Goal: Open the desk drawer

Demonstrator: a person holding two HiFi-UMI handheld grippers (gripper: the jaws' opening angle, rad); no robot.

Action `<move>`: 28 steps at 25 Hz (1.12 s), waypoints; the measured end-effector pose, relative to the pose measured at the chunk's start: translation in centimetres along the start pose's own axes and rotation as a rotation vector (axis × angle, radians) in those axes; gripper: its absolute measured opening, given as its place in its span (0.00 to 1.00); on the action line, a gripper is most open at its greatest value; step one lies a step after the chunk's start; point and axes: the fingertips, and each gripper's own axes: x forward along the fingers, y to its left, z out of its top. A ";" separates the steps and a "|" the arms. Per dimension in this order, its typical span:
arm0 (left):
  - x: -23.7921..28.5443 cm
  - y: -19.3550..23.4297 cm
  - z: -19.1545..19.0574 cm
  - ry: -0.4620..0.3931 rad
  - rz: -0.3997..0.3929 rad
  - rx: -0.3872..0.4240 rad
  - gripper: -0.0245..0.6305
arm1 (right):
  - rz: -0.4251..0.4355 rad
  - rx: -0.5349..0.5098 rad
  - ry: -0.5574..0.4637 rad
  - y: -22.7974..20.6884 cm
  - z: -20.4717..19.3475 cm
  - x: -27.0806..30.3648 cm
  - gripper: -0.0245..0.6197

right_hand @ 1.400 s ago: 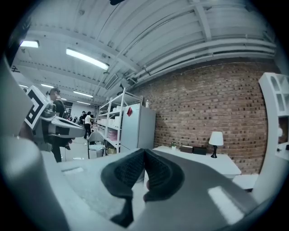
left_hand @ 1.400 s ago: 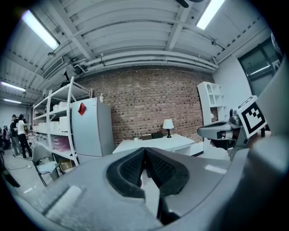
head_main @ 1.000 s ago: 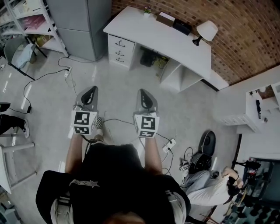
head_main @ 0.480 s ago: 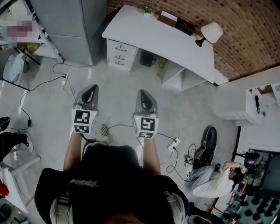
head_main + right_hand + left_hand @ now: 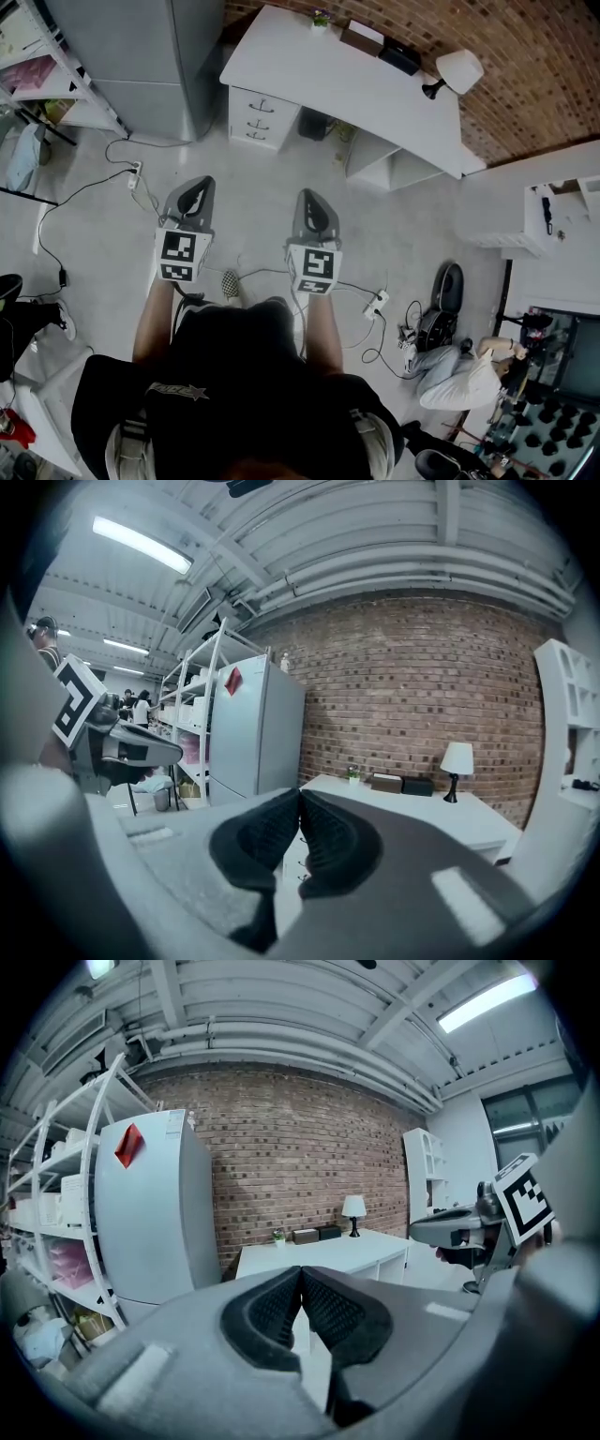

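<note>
A white desk (image 5: 347,84) stands against the brick wall ahead, and the left gripper view shows the desk (image 5: 328,1252) too, beyond the jaws. Its drawer unit (image 5: 260,116) sits under the left end, with three closed drawers and dark handles. My left gripper (image 5: 193,195) and right gripper (image 5: 314,209) are held side by side over the floor, well short of the desk, both pointing toward it. Both are shut with nothing between the pads. In the right gripper view the drawer unit (image 5: 292,850) peeks out beside the closed jaws.
A grey cabinet (image 5: 141,56) stands left of the desk, with white shelving (image 5: 37,66) further left. On the desk are a lamp (image 5: 452,71), a dark box (image 5: 399,58) and a small plant (image 5: 322,19). Cables and a power strip (image 5: 378,305) lie on the floor. A person (image 5: 464,380) crouches at right.
Both grippers have advanced toward the desk together; the desk and cabinet have drawn nearer in the head view. Their jaws stayed shut.
</note>
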 end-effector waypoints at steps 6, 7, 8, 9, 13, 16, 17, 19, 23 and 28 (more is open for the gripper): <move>1.3 1.7 -0.4 0.002 -0.003 0.000 0.05 | 0.008 -0.009 0.012 1.0 -0.3 2.2 0.05; 1.5 1.9 -0.3 0.000 -0.003 0.000 0.05 | 0.011 -0.011 0.016 1.0 -0.4 2.5 0.05; 1.8 2.1 -0.4 0.000 -0.004 0.000 0.05 | 0.014 -0.013 0.020 1.1 -0.4 3.0 0.05; 2.1 2.3 -0.4 0.001 -0.004 -0.001 0.05 | 0.017 -0.014 0.025 1.2 -0.5 3.4 0.05; 3.2 3.5 -0.8 0.013 0.006 -0.011 0.05 | 0.037 -0.017 0.039 1.5 -0.9 5.9 0.05; 4.6 4.7 -1.2 0.018 0.020 -0.016 0.05 | 0.054 -0.019 0.046 1.5 -1.3 8.3 0.05; 5.2 5.0 -1.3 0.017 0.025 -0.019 0.05 | 0.061 -0.019 0.048 1.5 -1.4 9.2 0.05; 6.6 5.8 -1.8 0.009 0.030 -0.028 0.05 | 0.073 -0.017 0.057 1.1 -2.0 11.1 0.05; 10.4 7.8 -3.3 0.021 0.052 -0.040 0.05 | 0.088 -0.014 0.069 0.3 -3.7 15.9 0.05; 16.3 9.9 -5.7 0.082 0.058 -0.075 0.05 | 0.112 -0.004 0.120 -1.1 -6.3 22.3 0.05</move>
